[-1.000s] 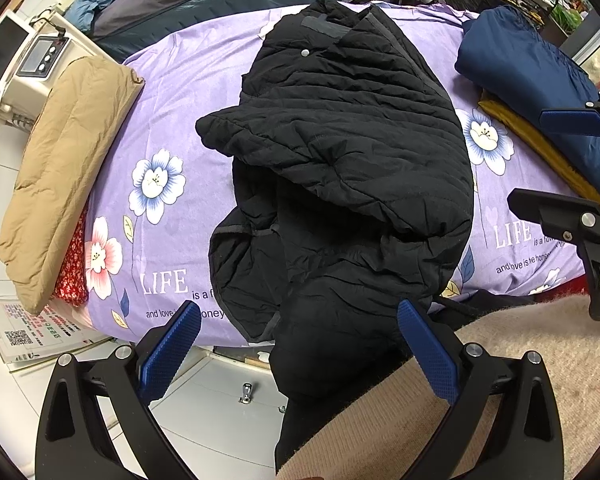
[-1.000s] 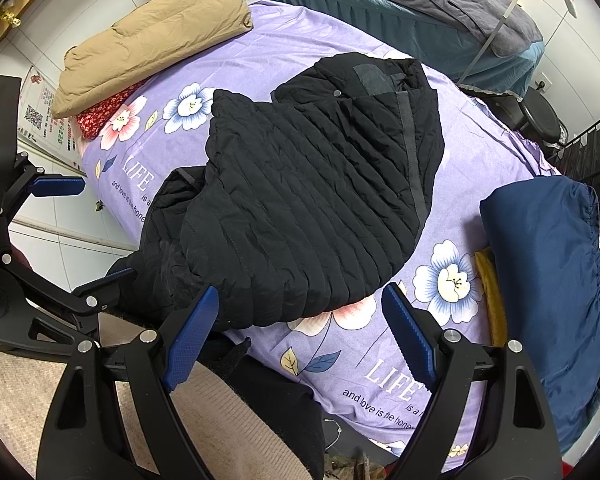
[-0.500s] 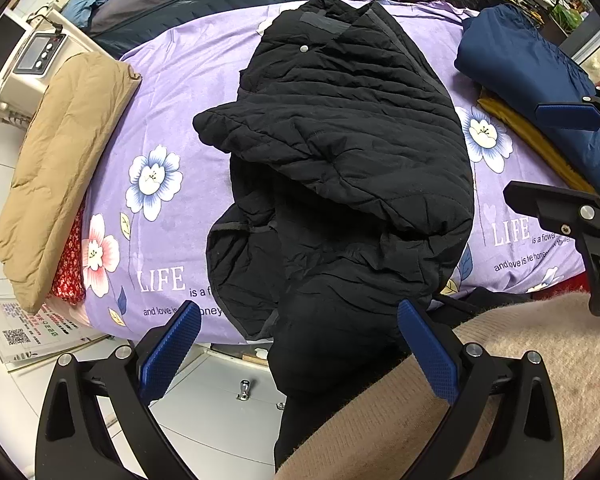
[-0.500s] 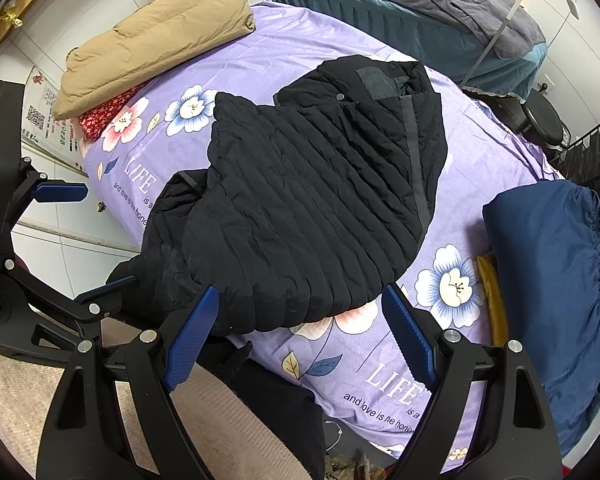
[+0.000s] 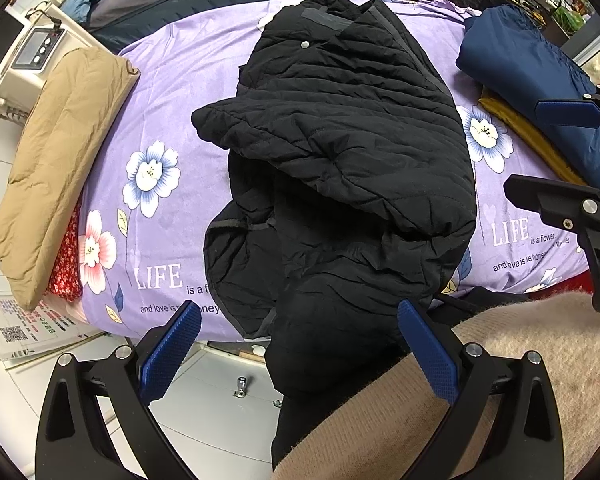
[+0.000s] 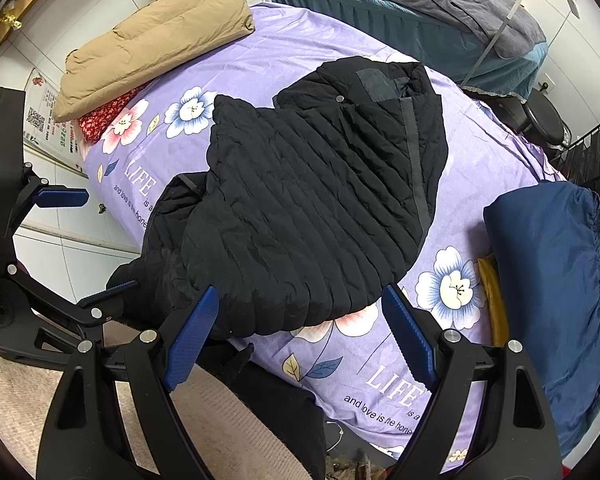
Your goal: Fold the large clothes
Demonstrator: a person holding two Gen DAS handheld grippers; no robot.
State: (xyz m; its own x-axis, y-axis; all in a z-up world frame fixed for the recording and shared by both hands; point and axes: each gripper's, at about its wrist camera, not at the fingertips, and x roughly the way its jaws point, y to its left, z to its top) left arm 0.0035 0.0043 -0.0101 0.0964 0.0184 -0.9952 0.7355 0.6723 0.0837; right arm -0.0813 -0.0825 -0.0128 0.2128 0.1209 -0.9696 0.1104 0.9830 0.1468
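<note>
Two grippers hang empty, jaws wide: the left gripper (image 5: 296,346) and right gripper (image 6: 300,336) sit at the lower frame edge, poised to grasp. Centre frame, the black quilted jacket (image 5: 340,152) lies half-folded on the purple sheet (image 5: 172,92), hem spilling over.

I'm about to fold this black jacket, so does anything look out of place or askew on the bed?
Yes: the black jacket lies crumpled, one flap folded crookedly over itself, and its lower part hangs off the near edge of the purple flowered sheet. The tan and navy folded garments sit neatly at the sides.
</note>
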